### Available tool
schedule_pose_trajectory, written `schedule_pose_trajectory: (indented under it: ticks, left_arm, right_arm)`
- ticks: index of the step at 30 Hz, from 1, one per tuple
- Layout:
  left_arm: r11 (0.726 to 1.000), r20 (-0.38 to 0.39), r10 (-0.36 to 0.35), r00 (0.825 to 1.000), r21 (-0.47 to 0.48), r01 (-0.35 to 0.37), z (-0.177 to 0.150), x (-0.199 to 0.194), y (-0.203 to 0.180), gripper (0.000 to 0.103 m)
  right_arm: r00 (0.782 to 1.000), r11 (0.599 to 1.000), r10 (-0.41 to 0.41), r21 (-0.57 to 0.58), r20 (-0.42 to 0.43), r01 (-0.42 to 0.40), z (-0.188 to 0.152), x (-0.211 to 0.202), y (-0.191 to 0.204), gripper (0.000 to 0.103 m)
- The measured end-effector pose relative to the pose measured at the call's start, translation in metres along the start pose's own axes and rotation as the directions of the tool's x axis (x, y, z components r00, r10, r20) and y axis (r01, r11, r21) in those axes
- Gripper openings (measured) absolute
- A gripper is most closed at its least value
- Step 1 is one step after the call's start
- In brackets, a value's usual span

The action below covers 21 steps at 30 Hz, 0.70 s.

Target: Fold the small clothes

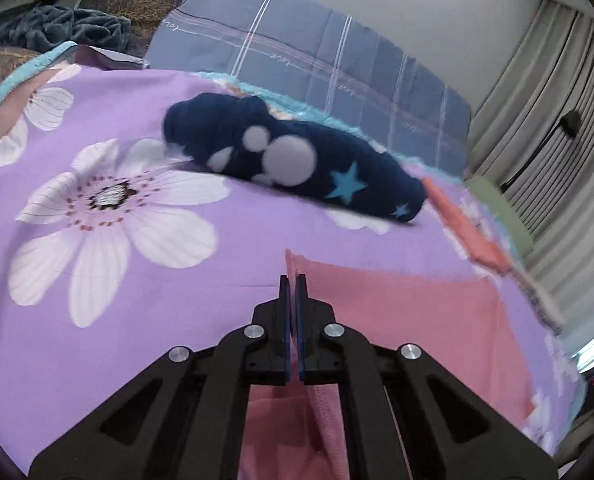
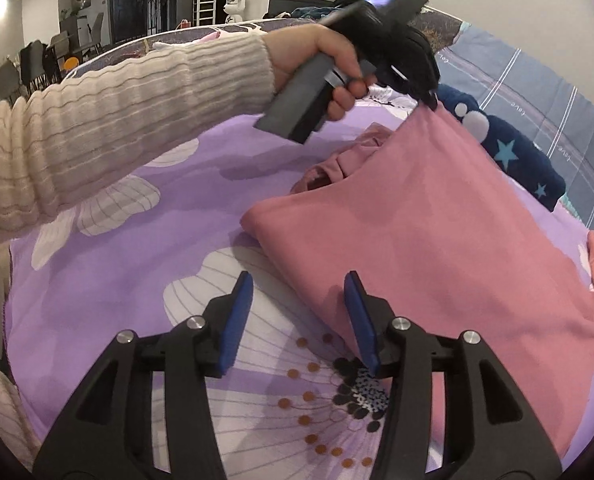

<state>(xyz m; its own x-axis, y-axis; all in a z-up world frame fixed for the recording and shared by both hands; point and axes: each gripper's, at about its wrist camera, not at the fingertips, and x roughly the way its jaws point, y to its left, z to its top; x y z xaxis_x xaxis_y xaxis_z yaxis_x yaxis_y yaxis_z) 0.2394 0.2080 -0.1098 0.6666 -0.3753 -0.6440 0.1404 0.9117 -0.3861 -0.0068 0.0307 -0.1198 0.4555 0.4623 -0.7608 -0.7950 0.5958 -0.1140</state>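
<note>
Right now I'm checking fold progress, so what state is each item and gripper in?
Pink garment: folded over, one corner lifted.
Left gripper: shut on pink garment's corner.
Right gripper: open, holding nothing, at the garment's near edge.
Navy garment: bunched, unfolded.

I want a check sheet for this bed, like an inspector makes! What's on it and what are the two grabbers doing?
Surface: purple bedsheet with big white flowers.
Job's things: pink garment lying partly folded on the sheet, one corner lifted.
Clutter: dark blue garment with stars and white dots, bunched up beyond the pink one; orange cloth near the sheet's edge; blue checked quilt behind.
Grippers: left gripper shut on the pink garment's corner; right gripper open above the sheet, the pink garment's edge beside one finger, not pinched.
Cables: nothing seen.
Surroundings: grey curtains; chairs and a white figurine in the room behind; a cream knitted sleeve.
</note>
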Motion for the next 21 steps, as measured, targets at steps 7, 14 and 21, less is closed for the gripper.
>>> schedule_pose_trajectory:
  ticks: [7,14,21]
  left_arm:
    - [0.997,-0.081,0.078,0.994,0.026,-0.077,-0.011,0.024,0.007,0.033]
    - [1.0,-0.104,0.028,0.994,0.017,-0.026,-0.017,0.005,0.009,0.06]
    - [0.997,-0.115,0.021,0.993,0.082,-0.012,-0.034,0.015,0.001,0.066]
  right_arm:
    - [0.999,0.999,-0.046,-0.009,0.008,0.046,0.003,0.002,0.004,0.05]
    - [0.976,0.966,-0.212,-0.142,0.046,0.216,0.009,0.013,0.025,0.05]
    - [0.919,0.883,-0.391,-0.265,0.044,0.388,0.02,0.047,0.051,0.05]
